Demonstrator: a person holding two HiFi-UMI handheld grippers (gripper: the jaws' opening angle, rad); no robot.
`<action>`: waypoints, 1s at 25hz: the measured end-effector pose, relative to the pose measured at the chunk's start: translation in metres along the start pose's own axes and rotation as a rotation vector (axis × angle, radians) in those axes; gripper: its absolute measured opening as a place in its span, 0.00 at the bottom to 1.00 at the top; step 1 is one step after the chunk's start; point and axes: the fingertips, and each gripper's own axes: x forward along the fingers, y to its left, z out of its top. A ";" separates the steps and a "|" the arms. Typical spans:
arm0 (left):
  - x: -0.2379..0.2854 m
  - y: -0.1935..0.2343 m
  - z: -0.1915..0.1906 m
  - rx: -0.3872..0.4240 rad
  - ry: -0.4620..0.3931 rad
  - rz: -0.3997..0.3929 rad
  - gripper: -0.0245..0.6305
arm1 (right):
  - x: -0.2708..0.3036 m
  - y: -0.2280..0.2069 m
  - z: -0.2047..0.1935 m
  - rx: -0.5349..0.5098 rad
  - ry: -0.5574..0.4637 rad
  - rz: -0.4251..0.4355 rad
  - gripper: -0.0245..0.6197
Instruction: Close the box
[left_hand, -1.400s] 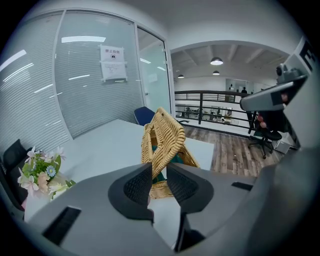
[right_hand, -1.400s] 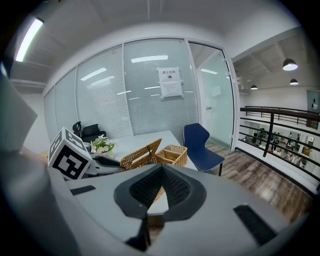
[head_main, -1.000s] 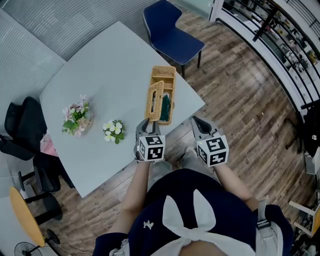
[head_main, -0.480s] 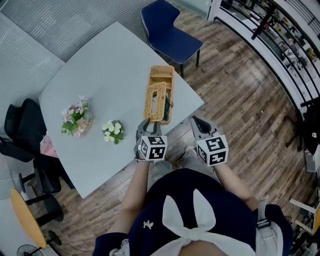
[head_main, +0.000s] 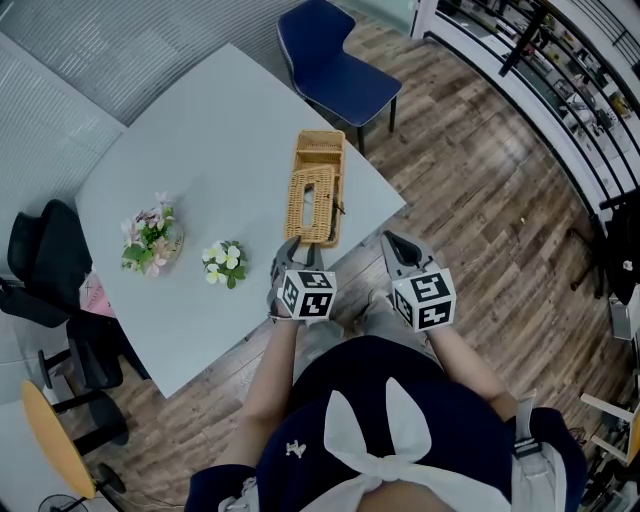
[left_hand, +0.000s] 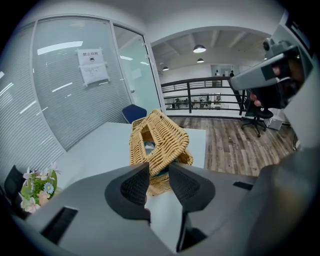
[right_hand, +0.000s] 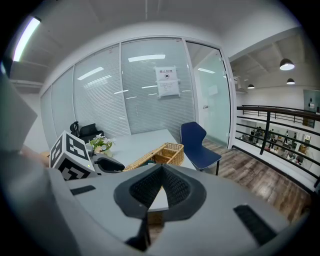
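Rectangular tan wicker box (head_main: 320, 190) with a hinged lid stands on the light grey bench (head_main: 220, 130), at the bench's right edge, near the corner closest to the person.

Head view: the woven lid (head_main: 312, 205) covers the near part of the box, and the far compartment is uncovered. The left gripper (head_main: 297, 250) is over the near bench edge, just beside the near end of the box. The right gripper (head_main: 398, 245) is past the bench corner, over the wooden floor (head_main: 480, 200). A pink-and-white flower arrangement (head_main: 150, 232) and a small white flower bunch (head_main: 226, 263) sit towards the left edge of the bench. A blue chair (head_main: 335, 65) stands beyond the far right corner.

Left gripper view: the jaws stand apart and are opening. The near edge of the lid, which is tilted, shows in the gap. Neither pad presses on it, so the gripper is released.

Right gripper view: the jaws meet at their tips, clenched on nothing. The box lies beyond them on the bench.
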 end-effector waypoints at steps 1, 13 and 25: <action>0.000 0.000 0.000 0.003 0.002 -0.002 0.22 | 0.000 0.000 0.000 0.000 0.000 -0.001 0.04; 0.006 -0.010 -0.005 0.087 0.032 -0.025 0.24 | -0.002 -0.001 -0.004 0.002 0.004 -0.007 0.04; 0.014 -0.019 -0.012 0.162 0.072 -0.048 0.25 | -0.004 -0.003 -0.009 0.004 0.018 -0.018 0.04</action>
